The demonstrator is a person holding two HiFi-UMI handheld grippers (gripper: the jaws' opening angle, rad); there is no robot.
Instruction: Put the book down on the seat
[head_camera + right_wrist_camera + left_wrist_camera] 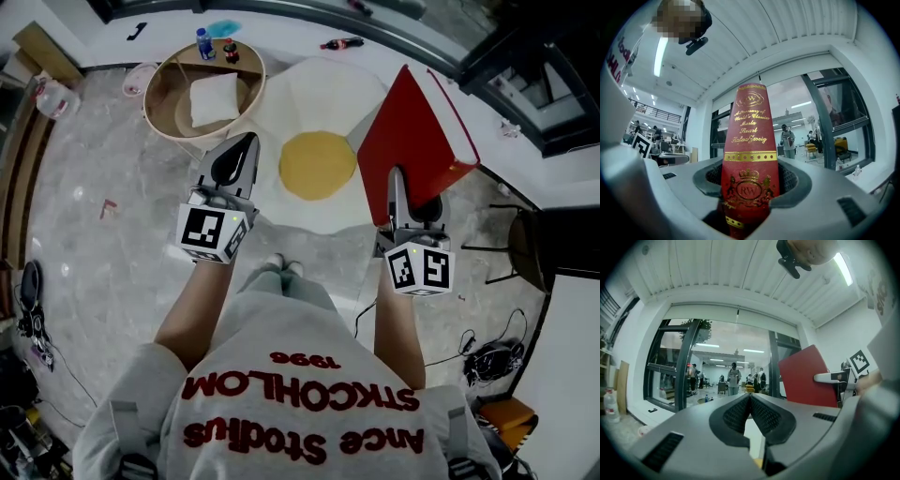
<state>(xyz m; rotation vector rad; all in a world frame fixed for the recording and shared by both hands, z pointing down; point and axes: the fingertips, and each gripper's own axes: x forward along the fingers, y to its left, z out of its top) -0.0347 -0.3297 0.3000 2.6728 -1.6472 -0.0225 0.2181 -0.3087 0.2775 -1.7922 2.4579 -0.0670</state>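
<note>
Both forearms are out front, bare, roughly parallel, with the grippers pointing to 12 o'clock.

Right gripper (405, 187): clamped on the lower end of the spine of the red hardcover book (750, 140). The spine with gold lettering faces the right gripper view. The book stands up out of the jaws, and ceiling and windows fill the background, so the gripper is pitched upward. In the head view the cover leans toward 1 o'clock, off the floor and overlapping the right edge of the fried-egg seat cushion (319, 94), at about 2 o'clock from the yolk.

Left gripper (246, 145): pads pressed together with nothing between them, hanging over the cushion's left edge at 9 o'clock from the yolk. The left gripper view also looks up at the ceiling.

Person's feet (281, 267) are at the cushion's 6 o'clock edge. A round wooden table (155, 112) sits at 10 o'clock from the yolk, with a white pillow (214, 98) on it.
</note>
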